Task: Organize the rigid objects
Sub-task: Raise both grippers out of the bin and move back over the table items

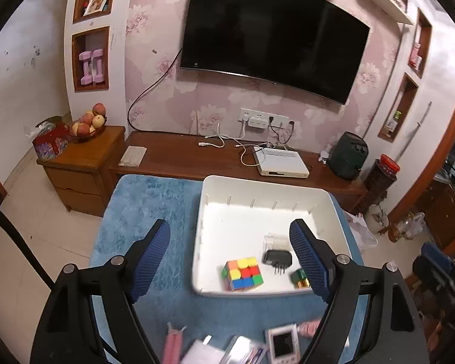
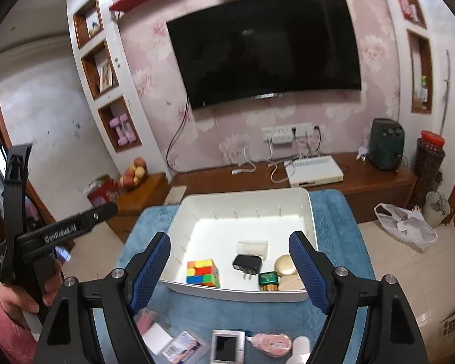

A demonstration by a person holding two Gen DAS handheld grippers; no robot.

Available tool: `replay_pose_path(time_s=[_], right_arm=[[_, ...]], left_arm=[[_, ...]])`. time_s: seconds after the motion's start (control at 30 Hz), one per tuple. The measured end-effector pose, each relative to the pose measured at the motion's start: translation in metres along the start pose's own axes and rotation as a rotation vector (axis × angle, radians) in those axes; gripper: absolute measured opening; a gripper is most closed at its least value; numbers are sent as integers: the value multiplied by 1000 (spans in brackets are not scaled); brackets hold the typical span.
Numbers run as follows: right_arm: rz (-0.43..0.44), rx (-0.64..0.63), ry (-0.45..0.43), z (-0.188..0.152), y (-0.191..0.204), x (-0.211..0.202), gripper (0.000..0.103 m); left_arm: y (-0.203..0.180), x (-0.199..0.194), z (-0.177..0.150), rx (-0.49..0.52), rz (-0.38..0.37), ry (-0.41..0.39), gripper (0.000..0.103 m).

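**Both jaws stood empty above a half-filled bin**

The left gripper [image 1: 230, 261] had its jaws wide apart with nothing between them, and the right gripper [image 2: 230, 268] was the same, its blue pads bare. Both were raised and tilted down toward the white bin [image 2: 311, 209], which fitted a pause between a drop and the next pick, though that is only a judgement.

Inside the bin, gathered near its front wall, lay a puzzle cube [image 2: 203, 272], a black plug adapter [image 2: 247, 264], a clear little box [image 2: 252, 248], a green box [image 2: 268, 279] and a round gold case [image 2: 285, 265]. They sat close but mostly apart, probably because each was let go just over the near rim.

On the blue mat [image 1: 154, 206] covering the tabletop, in front of the bin, more things waited: a small white device with a screen [image 2: 226, 345], a pink round item [image 2: 271, 343], a white block [image 2: 159, 338] and a printed packet [image 2: 183, 348].

In the left wrist view the right pad hid the gold case and part of the green box. The waiting things were cut by the bottom edge and blurred, so what they were stayed uncertain. A hand [image 2: 35, 295] in a pink sleeve showed at the right view's left edge, holding the other tool.
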State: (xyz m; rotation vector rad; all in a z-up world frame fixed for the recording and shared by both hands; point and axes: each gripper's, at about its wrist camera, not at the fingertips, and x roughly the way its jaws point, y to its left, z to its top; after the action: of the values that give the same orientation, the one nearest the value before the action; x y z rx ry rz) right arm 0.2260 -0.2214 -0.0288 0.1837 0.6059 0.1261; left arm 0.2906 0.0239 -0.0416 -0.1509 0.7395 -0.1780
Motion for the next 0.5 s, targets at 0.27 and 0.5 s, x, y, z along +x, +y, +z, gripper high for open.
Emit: replay_pose_path(time_s=[0.27,0.5], right_arm=[[-94,-20,-63,-30,48,-37,82],[-149,-67,-76,-62,80,-60,82]], left_arm=[[27,-37,-14,38,-55,37,83],[42,-54,-40,66,-71,118,84]])
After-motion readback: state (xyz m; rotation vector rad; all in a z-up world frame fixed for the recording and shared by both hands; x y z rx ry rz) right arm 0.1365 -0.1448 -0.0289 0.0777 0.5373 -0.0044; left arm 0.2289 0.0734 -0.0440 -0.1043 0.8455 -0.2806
